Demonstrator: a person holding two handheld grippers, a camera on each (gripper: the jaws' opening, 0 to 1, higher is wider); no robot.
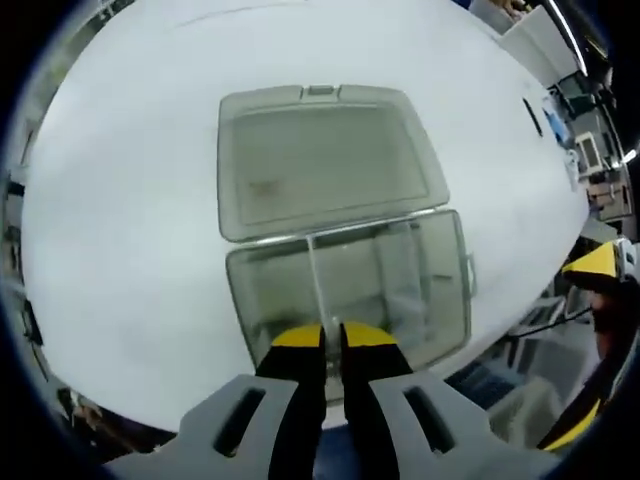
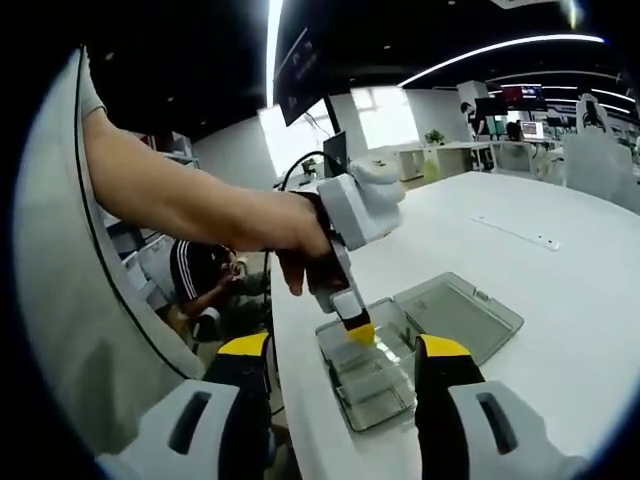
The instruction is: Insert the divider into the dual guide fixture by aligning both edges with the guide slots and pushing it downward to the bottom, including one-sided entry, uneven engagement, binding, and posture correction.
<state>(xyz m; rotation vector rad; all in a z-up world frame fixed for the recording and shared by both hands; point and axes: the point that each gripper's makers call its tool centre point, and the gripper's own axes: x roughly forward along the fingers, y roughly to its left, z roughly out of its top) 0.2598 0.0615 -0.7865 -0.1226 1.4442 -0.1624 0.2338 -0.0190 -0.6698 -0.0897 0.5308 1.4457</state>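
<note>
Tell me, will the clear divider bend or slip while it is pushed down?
The divider looks thin and see-through, so it probably flexes or binds if pushed unevenly. The left claw pinches only its top edge, so it may tilt. Its glossy plastic could be slippery.

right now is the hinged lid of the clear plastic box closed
No, the lid lies folded back flat on the white table behind the open clear plastic box.

Your white table (image 1: 120, 250) carries a clear plastic compartment box (image 1: 350, 290) near its edge, with the hinged lid (image 1: 320, 160) lying open flat on the tabletop just beyond it.
</note>
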